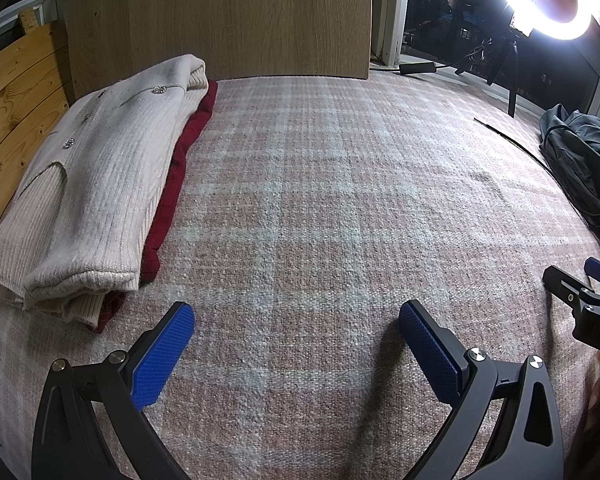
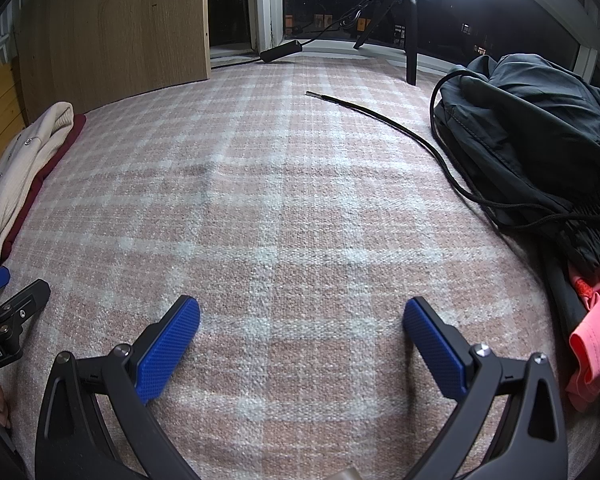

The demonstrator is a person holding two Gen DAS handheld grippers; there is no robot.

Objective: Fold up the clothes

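A folded cream knit cardigan [image 1: 96,184] lies on a folded dark red garment [image 1: 180,168] at the left of the plaid blanket [image 1: 340,184]; the stack also shows as cardigan [image 2: 16,176] at the left edge of the right wrist view. My left gripper [image 1: 296,312] hovers open over bare blanket, just right of that stack, nothing between its blue pads. My right gripper [image 2: 300,308] is open too, over bare blanket. To its right lie a crumpled dark grey garment [image 2: 540,140] with a black drawstring [image 2: 380,116] and a pink garment [image 2: 596,344].
A wooden board [image 1: 220,16] stands at the far side, with wood planks [image 1: 12,92] at the left. A ring light [image 1: 560,12] on a tripod [image 2: 410,32] and a window are at the back right. The right gripper's tip [image 1: 580,292] shows beside the left one.
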